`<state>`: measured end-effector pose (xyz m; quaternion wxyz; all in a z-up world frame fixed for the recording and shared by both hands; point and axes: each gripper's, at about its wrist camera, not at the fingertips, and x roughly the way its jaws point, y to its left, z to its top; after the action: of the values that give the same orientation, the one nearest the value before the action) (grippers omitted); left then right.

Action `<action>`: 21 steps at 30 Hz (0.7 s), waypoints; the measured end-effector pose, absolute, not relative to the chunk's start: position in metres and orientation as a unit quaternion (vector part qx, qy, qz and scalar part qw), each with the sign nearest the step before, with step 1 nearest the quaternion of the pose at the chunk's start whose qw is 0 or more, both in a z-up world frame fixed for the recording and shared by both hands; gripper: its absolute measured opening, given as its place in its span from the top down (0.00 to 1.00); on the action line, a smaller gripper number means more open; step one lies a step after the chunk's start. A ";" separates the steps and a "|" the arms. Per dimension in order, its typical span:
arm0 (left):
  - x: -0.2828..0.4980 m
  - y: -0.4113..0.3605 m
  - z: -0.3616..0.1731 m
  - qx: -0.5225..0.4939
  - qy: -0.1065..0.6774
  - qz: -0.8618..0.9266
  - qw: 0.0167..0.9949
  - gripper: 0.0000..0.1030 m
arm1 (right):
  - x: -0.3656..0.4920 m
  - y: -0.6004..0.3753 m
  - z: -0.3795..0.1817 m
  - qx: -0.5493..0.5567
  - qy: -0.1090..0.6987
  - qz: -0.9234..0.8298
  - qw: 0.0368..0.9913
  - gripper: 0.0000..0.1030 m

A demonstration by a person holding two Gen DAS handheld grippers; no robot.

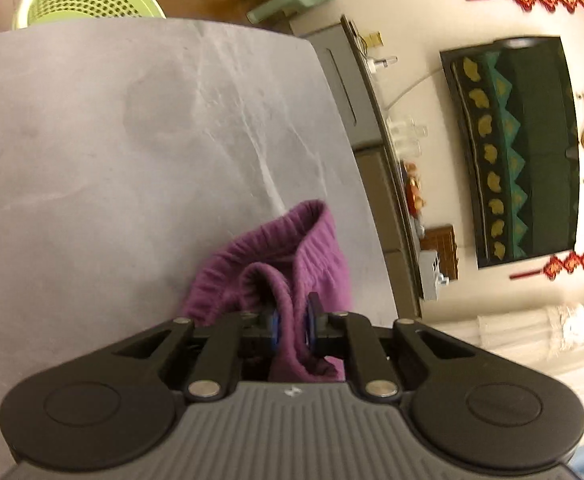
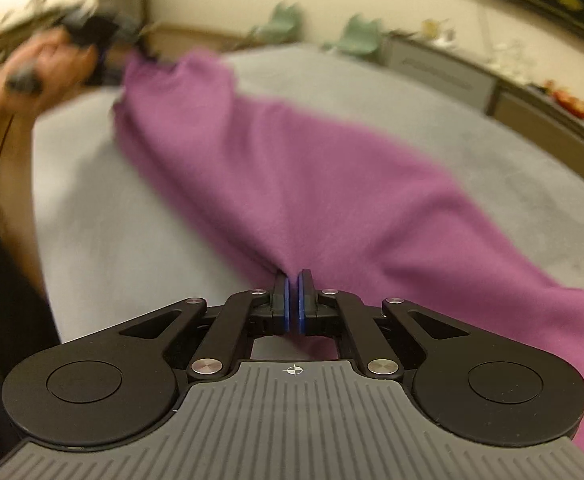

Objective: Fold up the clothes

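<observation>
One purple garment, two grippers, perhaps two green chairs.

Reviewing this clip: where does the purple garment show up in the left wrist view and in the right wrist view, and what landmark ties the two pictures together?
Left wrist view: purple garment, lower centre, its ribbed band pinched in the left gripper.
Right wrist view: it stretches from upper left to lower right, the right gripper shut on its near edge.
Shared landmark: the grey tabletop beneath it.
</observation>
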<state>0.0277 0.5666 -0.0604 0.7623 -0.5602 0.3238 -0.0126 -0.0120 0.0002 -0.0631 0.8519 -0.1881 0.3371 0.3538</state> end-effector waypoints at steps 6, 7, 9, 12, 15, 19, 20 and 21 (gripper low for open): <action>0.019 0.563 -0.040 -0.528 0.310 -0.016 0.790 0.27 | 0.000 -0.022 -0.022 -0.078 0.306 0.383 0.868 0.52; 0.021 0.559 -0.033 -0.520 0.306 -0.019 0.797 0.25 | 0.008 -0.026 -0.013 -0.056 0.298 0.379 0.874 0.52; 0.029 0.548 -0.022 -0.500 0.307 -0.032 0.809 0.24 | 0.032 -0.024 0.001 -0.026 0.291 0.358 0.887 0.51; 0.041 0.533 -0.016 -0.458 0.326 -0.023 0.827 0.26 | 0.080 0.004 0.010 0.000 0.304 0.334 0.892 0.50; 0.044 0.521 -0.015 -0.410 0.354 -0.003 0.841 0.79 | 0.131 0.048 0.005 0.029 0.335 0.326 0.883 0.35; 0.019 0.528 -0.013 -0.367 0.374 -0.022 0.851 0.86 | 0.166 0.091 -0.025 -0.035 0.403 0.340 0.849 0.43; 0.015 0.529 -0.013 -0.359 0.377 -0.026 0.853 0.86 | 0.165 0.094 -0.031 -0.050 0.425 0.358 0.830 0.48; 0.015 0.528 -0.013 -0.356 0.380 -0.033 0.853 0.86 | 0.158 0.094 -0.035 -0.063 0.431 0.378 0.817 0.50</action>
<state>0.0146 0.5276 -0.0128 0.8532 -0.3558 0.3800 -0.0330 0.1580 0.0937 -0.0351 0.8172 -0.0633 0.4309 0.3776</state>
